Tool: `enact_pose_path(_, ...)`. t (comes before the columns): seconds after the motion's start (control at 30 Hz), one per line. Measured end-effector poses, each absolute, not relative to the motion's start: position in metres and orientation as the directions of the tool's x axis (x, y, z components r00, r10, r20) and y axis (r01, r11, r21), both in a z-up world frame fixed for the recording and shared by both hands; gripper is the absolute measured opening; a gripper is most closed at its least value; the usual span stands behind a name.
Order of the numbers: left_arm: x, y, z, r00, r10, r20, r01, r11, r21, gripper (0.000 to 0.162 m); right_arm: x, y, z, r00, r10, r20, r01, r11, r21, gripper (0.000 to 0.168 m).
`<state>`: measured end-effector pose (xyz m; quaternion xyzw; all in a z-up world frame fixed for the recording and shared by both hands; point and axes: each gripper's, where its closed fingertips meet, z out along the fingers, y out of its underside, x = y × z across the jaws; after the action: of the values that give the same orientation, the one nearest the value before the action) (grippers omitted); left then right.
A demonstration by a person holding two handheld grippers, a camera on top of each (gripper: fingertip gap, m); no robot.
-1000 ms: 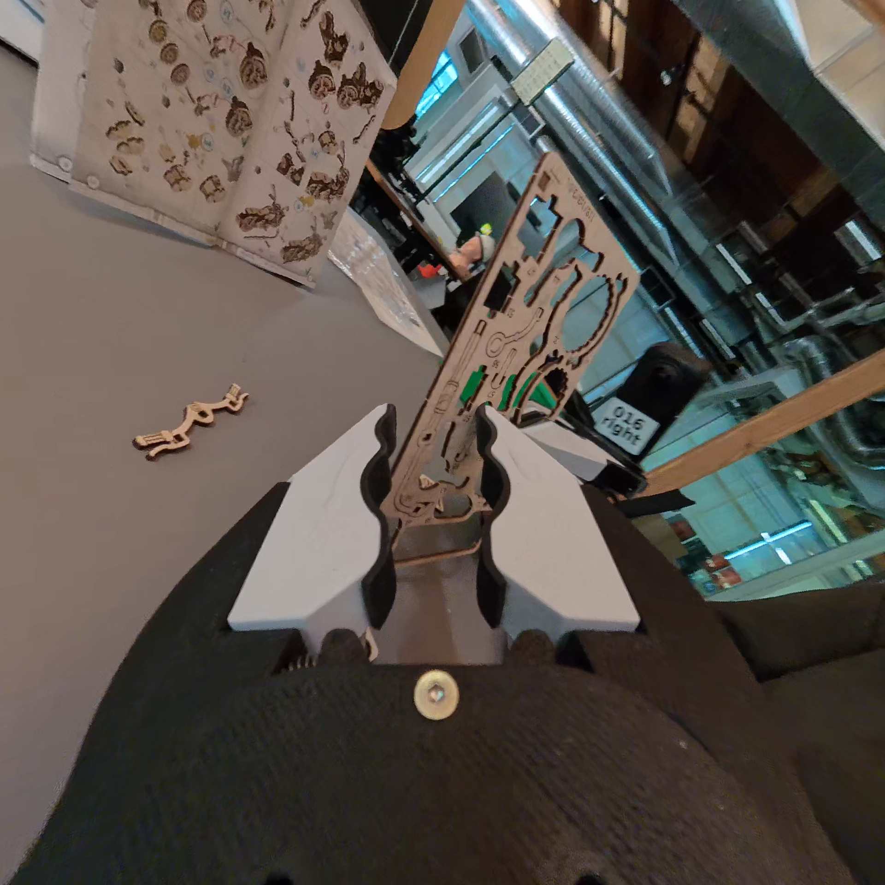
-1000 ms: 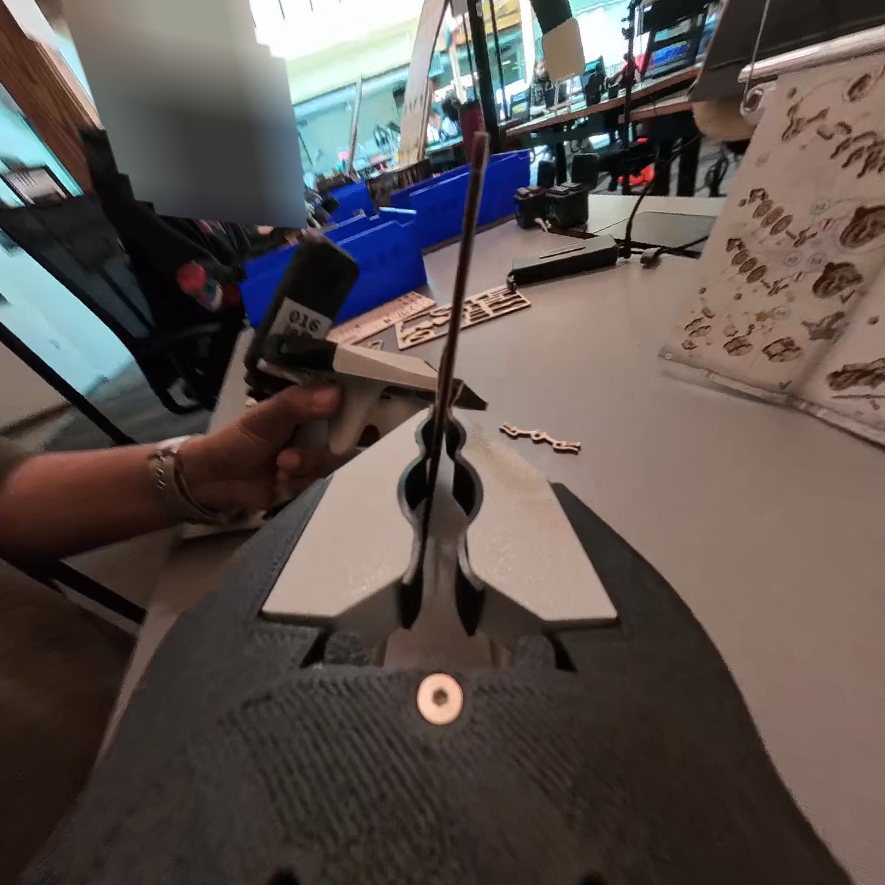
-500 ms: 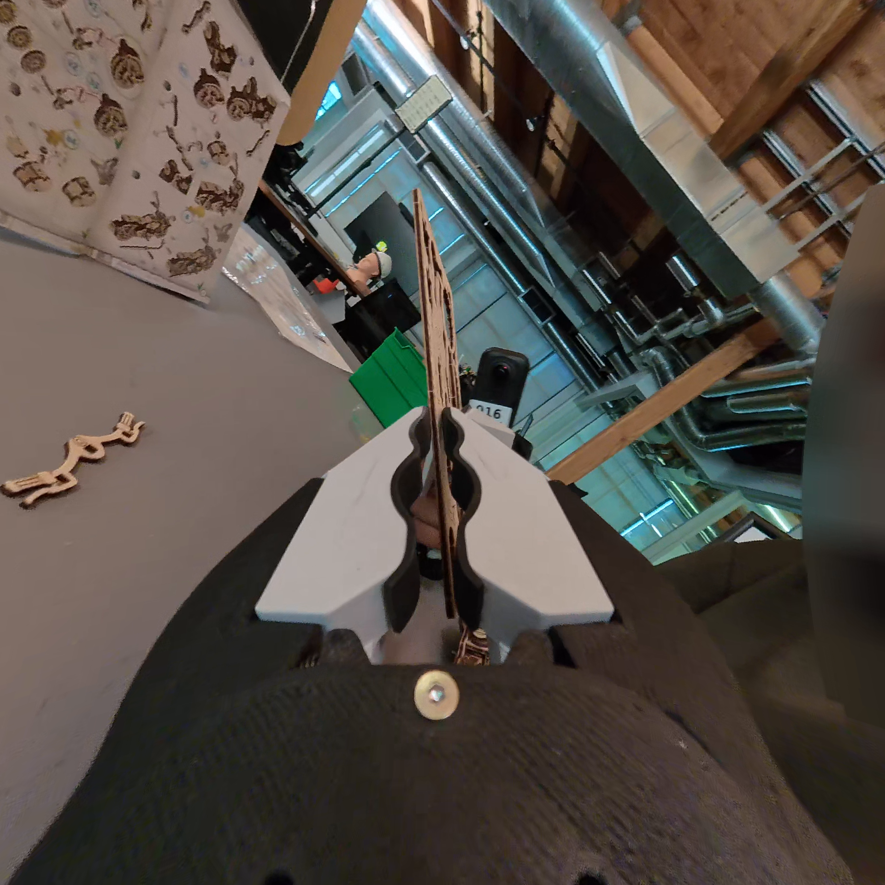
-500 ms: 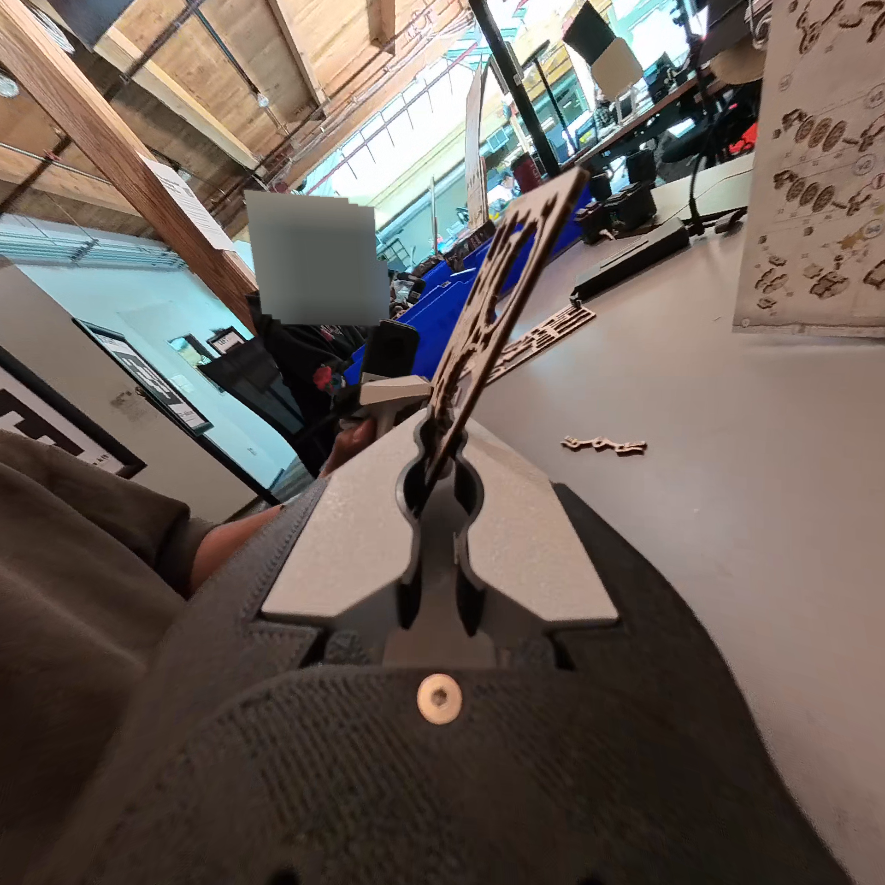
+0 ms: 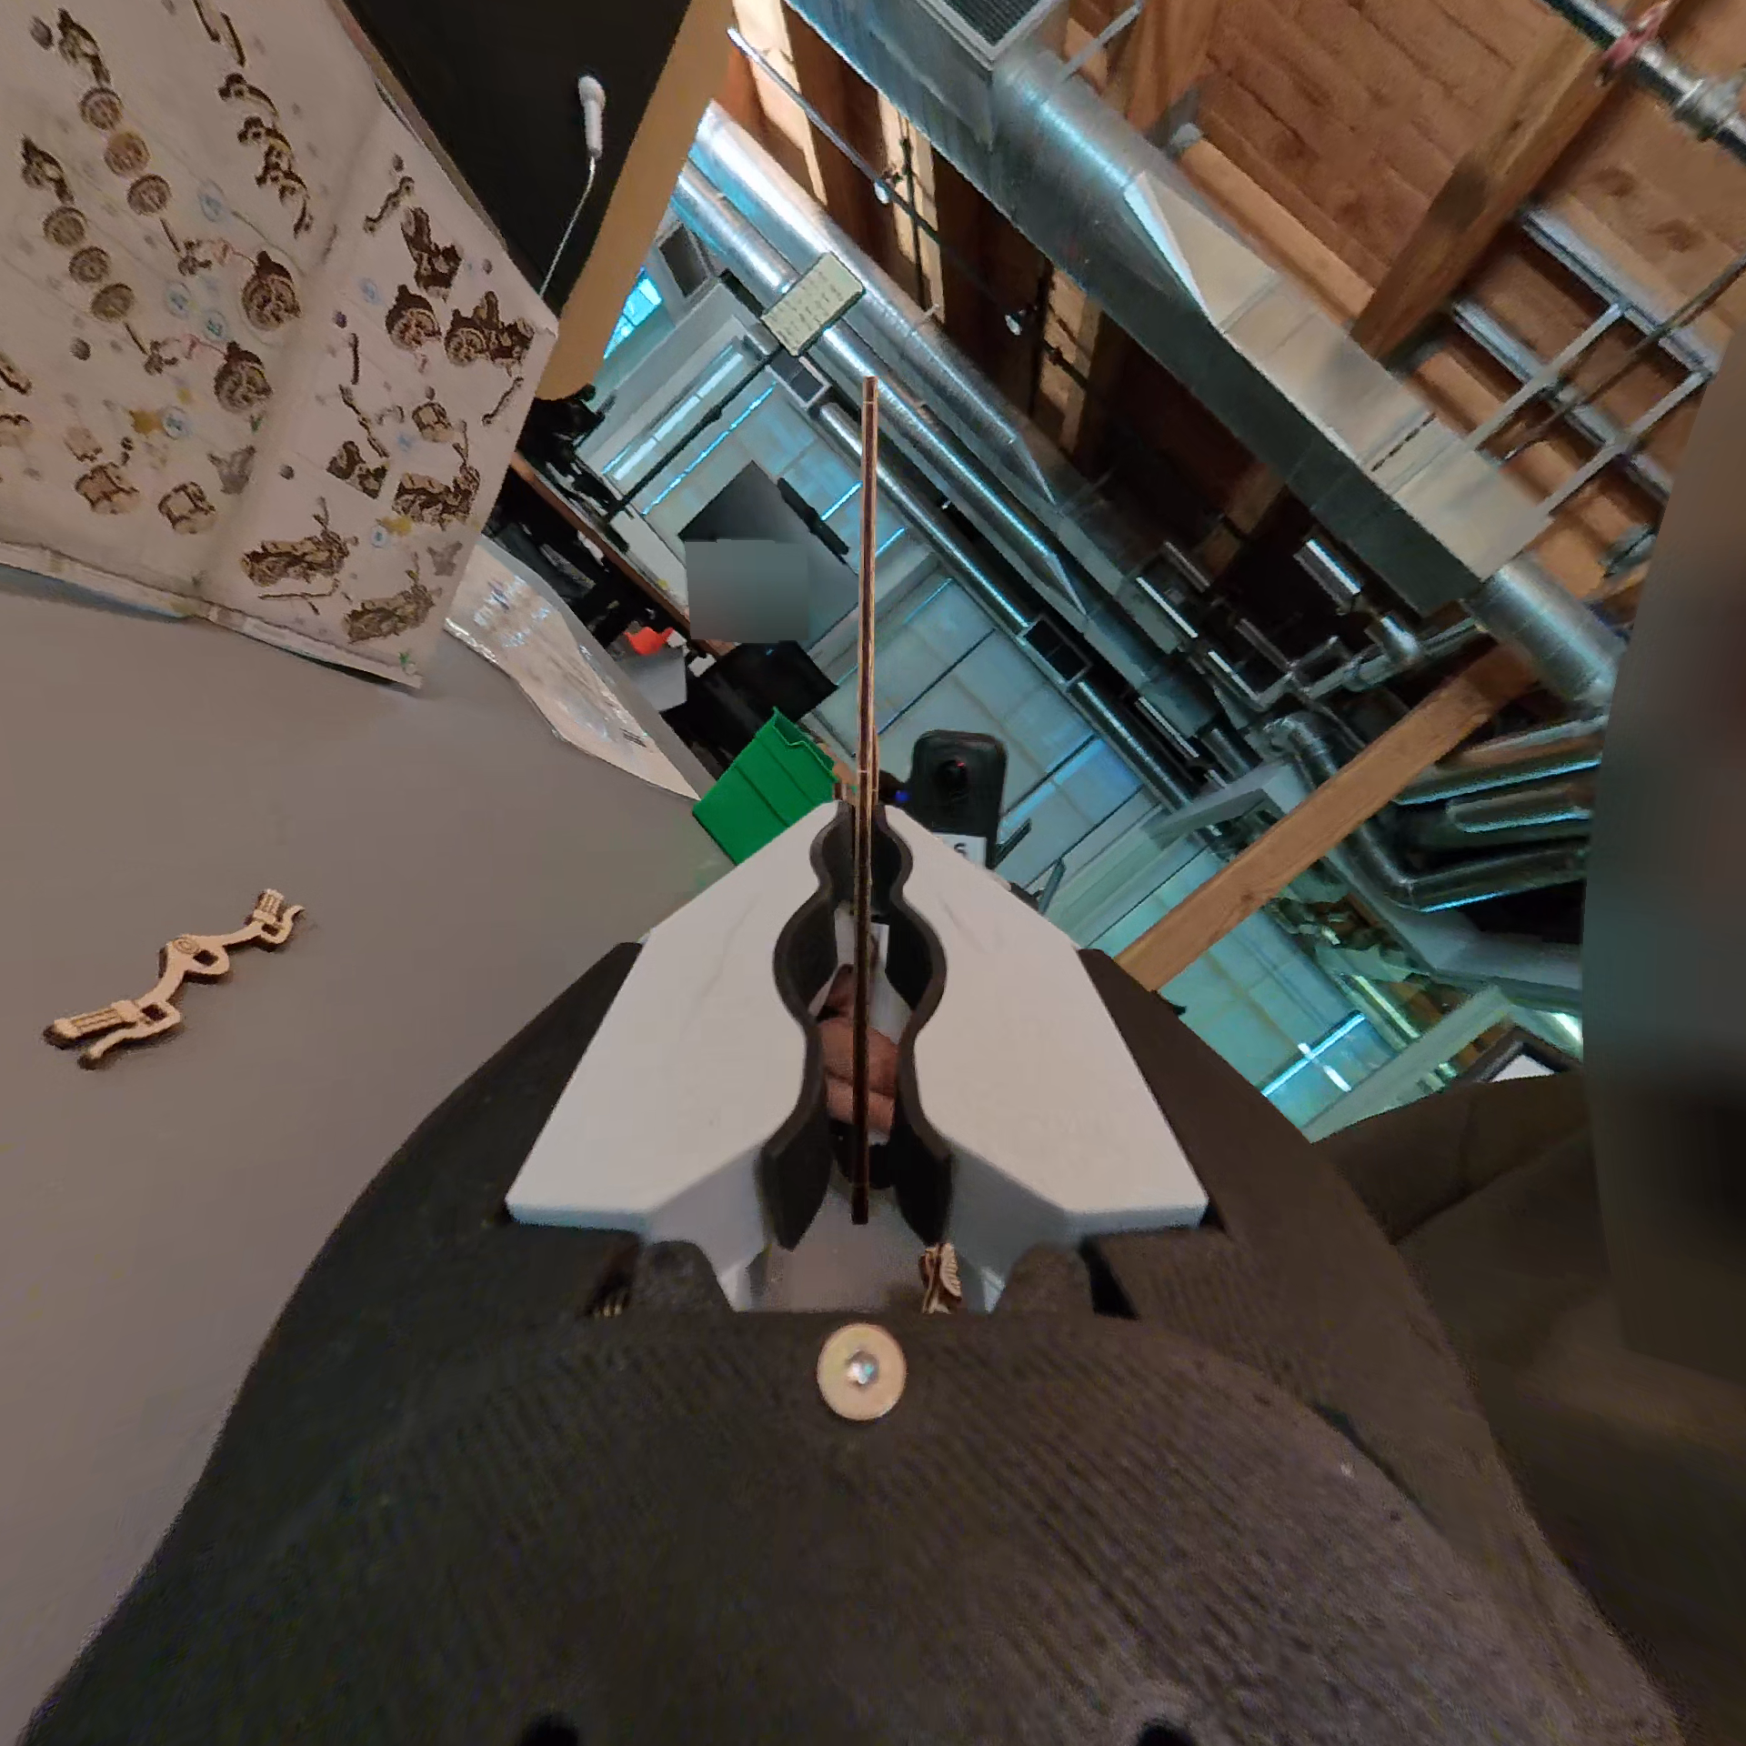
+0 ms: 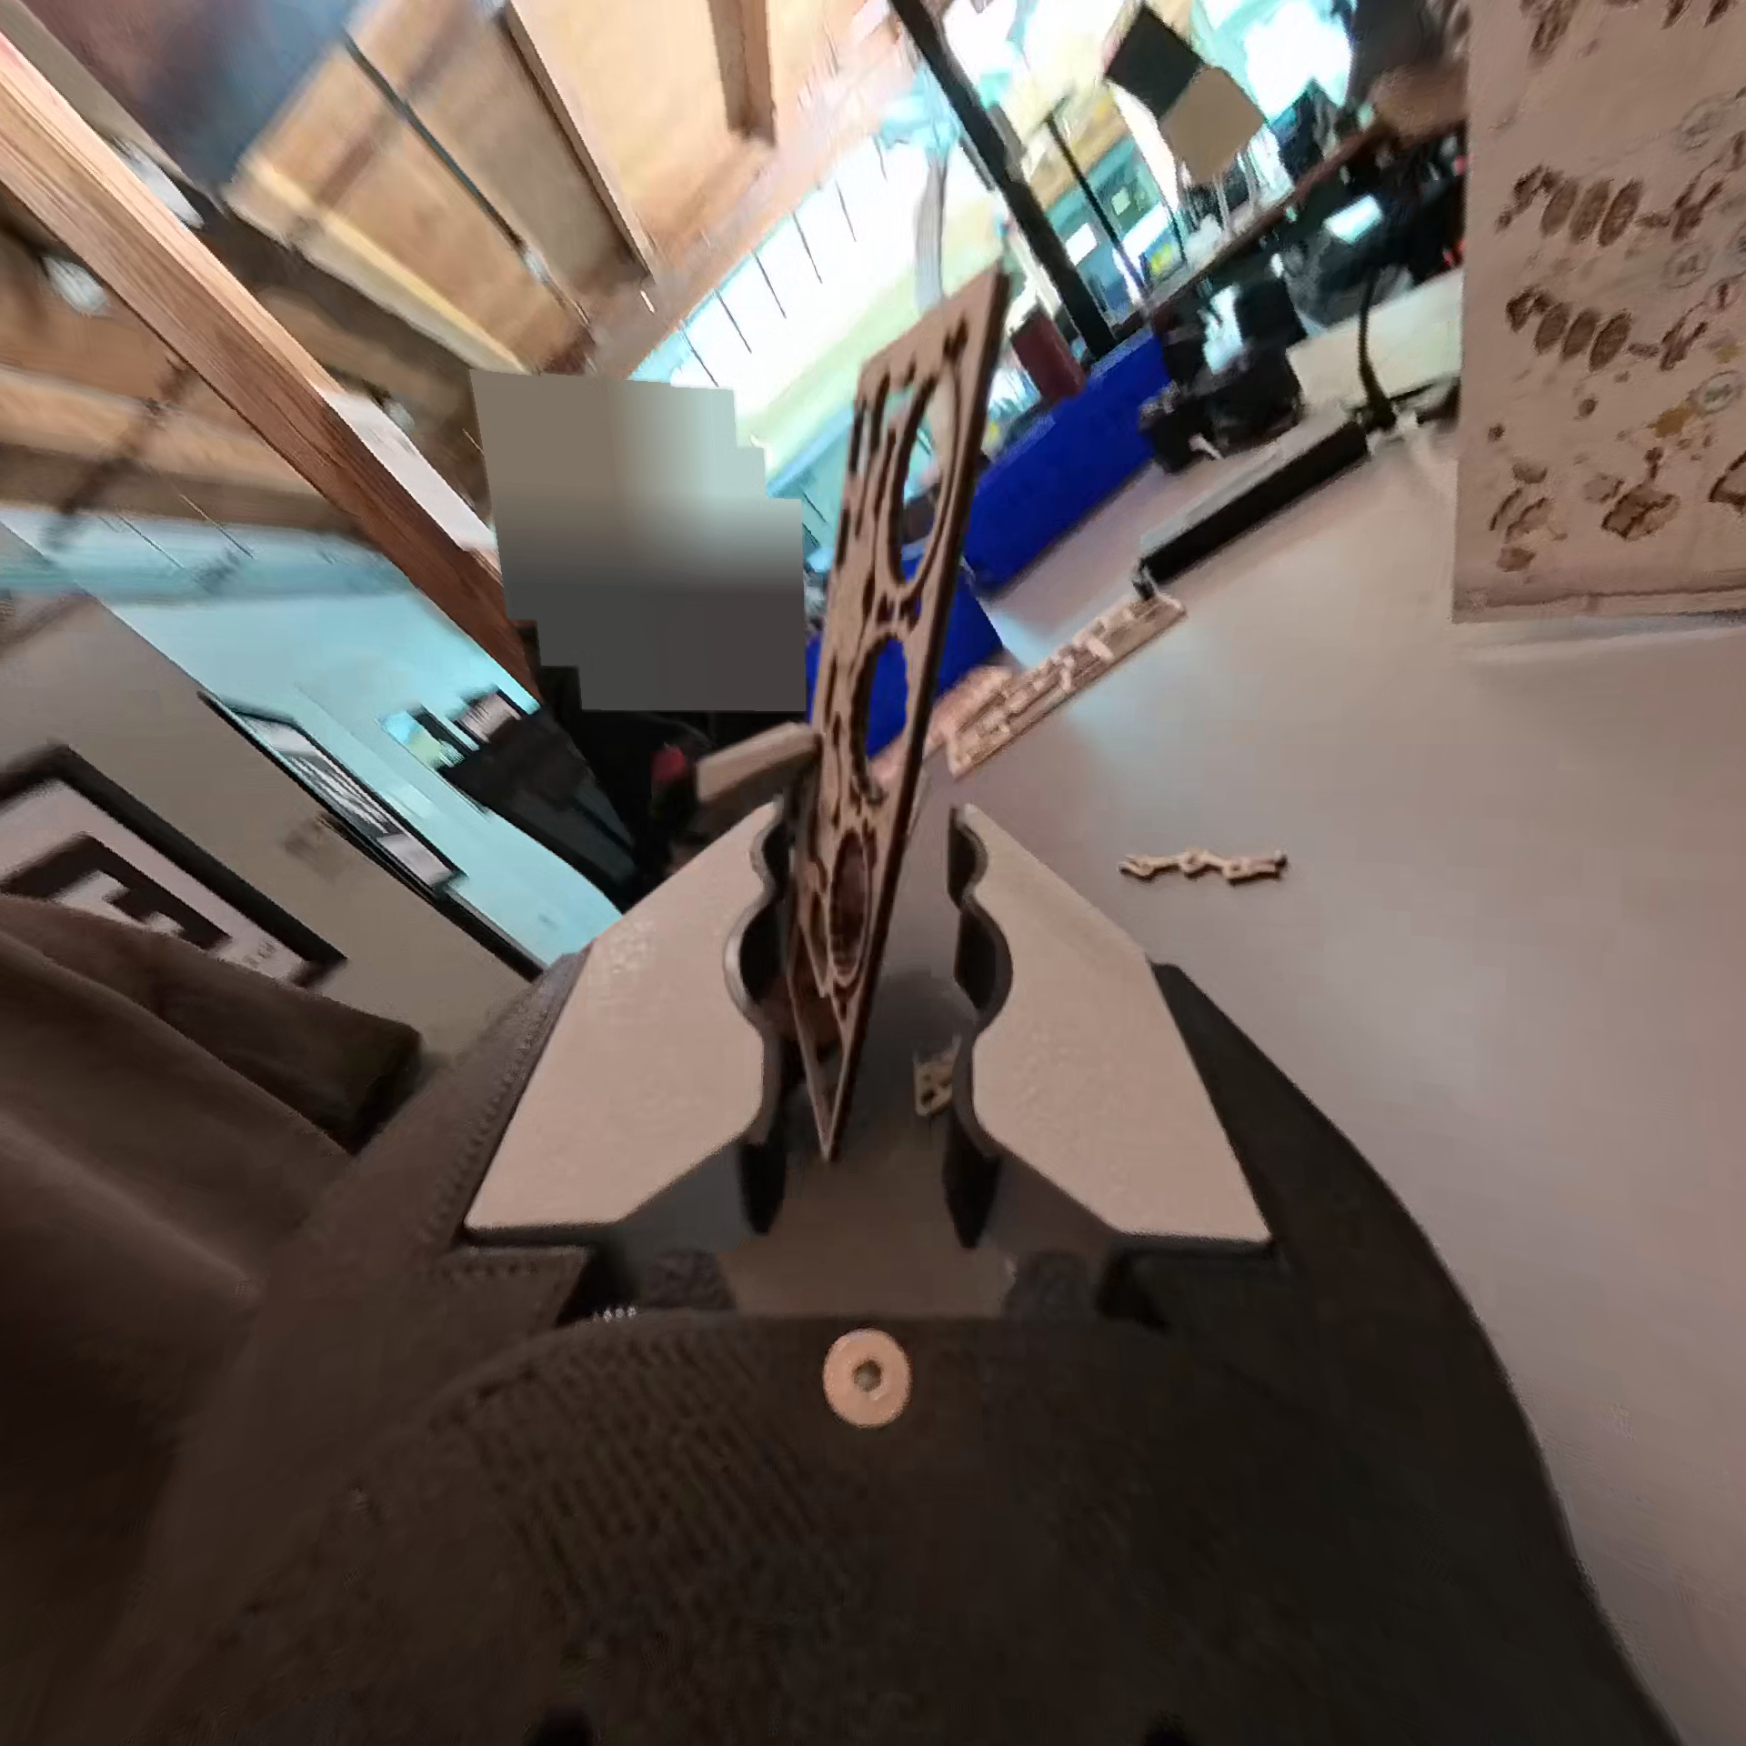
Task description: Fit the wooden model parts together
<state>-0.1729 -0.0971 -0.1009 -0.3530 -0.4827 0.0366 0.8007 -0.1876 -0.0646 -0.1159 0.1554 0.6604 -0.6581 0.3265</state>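
Observation:
A thin wooden parts sheet with cut-out shapes stands edge-on in the left wrist view. My left gripper is shut on it, with both dark pads pressed on its faces. In the right wrist view the same sheet stands tilted between the fingers of my right gripper, which is open. A clear gap lies between the sheet and the right finger. A small loose wooden part lies on the grey table and also shows in the right wrist view.
A printed instruction sheet stands at the back of the table and shows at the right edge of the right wrist view. More wooden sheets lie flat farther off, before blue bins. A green bin is beyond the table edge.
My left gripper shut on the wooden sheet, then my right gripper opened and let go of it. The sheet has turned edge-on in the left wrist view.

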Motion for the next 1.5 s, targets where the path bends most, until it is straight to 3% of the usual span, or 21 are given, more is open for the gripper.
enact_pose_path(0.1,-0.173,-0.093,-0.101,0.523,0.471,0.711,0.25,0.712,-0.656,0.0,-0.18,-0.07,-0.129,-0.814,-0.149,-0.562,0.546,0.137,-0.827,0.016)
enact_pose_path(0.37,-0.173,-0.083,-0.1,0.514,0.608,0.605,0.193,0.605,-0.772,0.0,-0.183,-0.069,-0.126,-0.729,-0.188,-0.658,0.648,0.123,-0.752,0.025)
enact_pose_path(0.67,-0.174,-0.076,-0.105,0.495,0.69,0.528,0.187,0.509,-0.84,0.0,-0.191,-0.067,-0.134,-0.783,-0.101,-0.613,0.598,0.147,-0.788,0.026)
enact_pose_path(0.8,-0.17,-0.084,-0.095,0.55,0.56,0.62,0.211,0.626,-0.751,0.0,-0.183,-0.065,-0.119,-0.774,-0.21,-0.598,0.588,0.114,-0.801,0.014)
enact_pose_path(0.9,-0.172,-0.089,-0.101,0.541,0.517,0.663,0.252,0.652,-0.715,0.021,-0.181,-0.065,-0.121,-0.782,-0.203,-0.589,0.577,0.121,-0.808,0.004)
enact_pose_path(1.1,-0.181,-0.086,-0.118,0.448,0.63,0.634,0.275,0.578,-0.768,0.05,-0.175,-0.063,-0.11,-0.833,-0.242,-0.499,0.492,0.09,-0.866,0.001)
enact_pose_path(1.5,-0.181,-0.089,-0.12,0.433,0.602,0.671,0.284,0.615,-0.735,0.036,-0.173,-0.066,-0.113,-0.88,-0.203,-0.43,0.42,0.093,-0.903,0.001)
